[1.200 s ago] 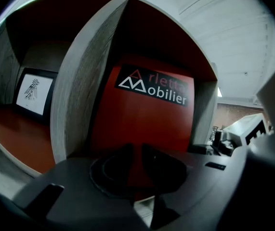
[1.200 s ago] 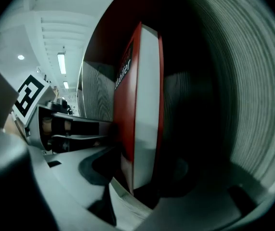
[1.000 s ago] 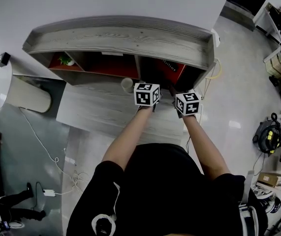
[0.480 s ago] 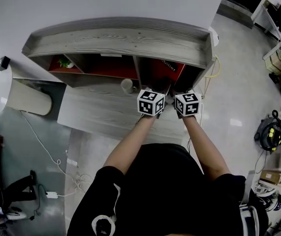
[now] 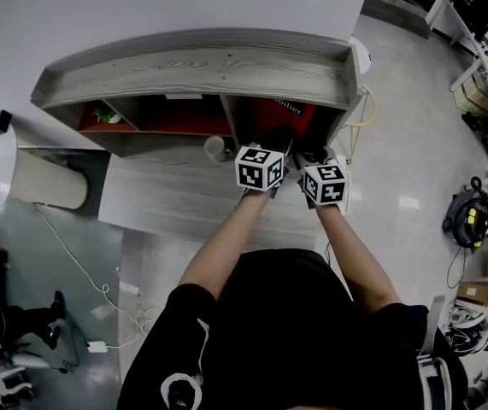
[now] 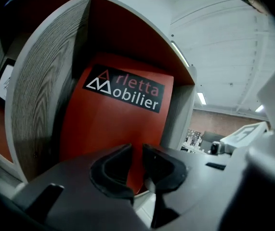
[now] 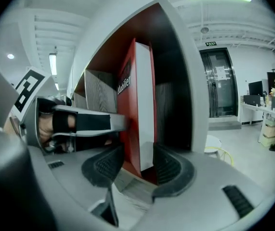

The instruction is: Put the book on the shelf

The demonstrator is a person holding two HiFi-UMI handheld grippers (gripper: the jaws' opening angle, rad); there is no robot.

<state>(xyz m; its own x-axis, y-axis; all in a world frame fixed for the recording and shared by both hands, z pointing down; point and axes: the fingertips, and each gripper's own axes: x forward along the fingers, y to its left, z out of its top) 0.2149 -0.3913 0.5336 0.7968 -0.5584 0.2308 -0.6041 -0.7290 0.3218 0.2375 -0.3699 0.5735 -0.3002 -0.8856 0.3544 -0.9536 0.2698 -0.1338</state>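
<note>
Since a second ago the left gripper [image 6: 137, 149] has come across from the line of the divider [image 6: 45, 95]. It now stands before the right-hand compartment [image 5: 250, 116] of the shelf [image 5: 201, 71], close beside the right gripper [image 7: 138, 157]. The right gripper has barely shifted.

Position of the book [image 6: 120, 124]: it is red with a lettered label and stands on edge inside that compartment. Its cover faces my left gripper view, and its white page block shows in the right gripper view. I cannot tell whether it stands square or leans.

Right gripper: the jaws are about half apart and set either side of the book's lower near corner. As far as I can judge, the pads bear on both covers, so I record it as gripping the book.

Left gripper: the jaws are all but closed, with a thin slit between them and nothing in them. The tips sit near the foot of the cover; contact is not confirmed.

Assessment: the book is already within the shelf, so I judge the task to be in its last stage. The left gripper's new position reads as a brace against the cover while the right seats the book. What remains is to settle it, release and withdraw.

Risks: the book may tip once it is freed. The cup [image 5: 216, 148] on the desk [image 5: 167, 190] stands just left of the left gripper, and a careless withdrawal could clip it.
</note>
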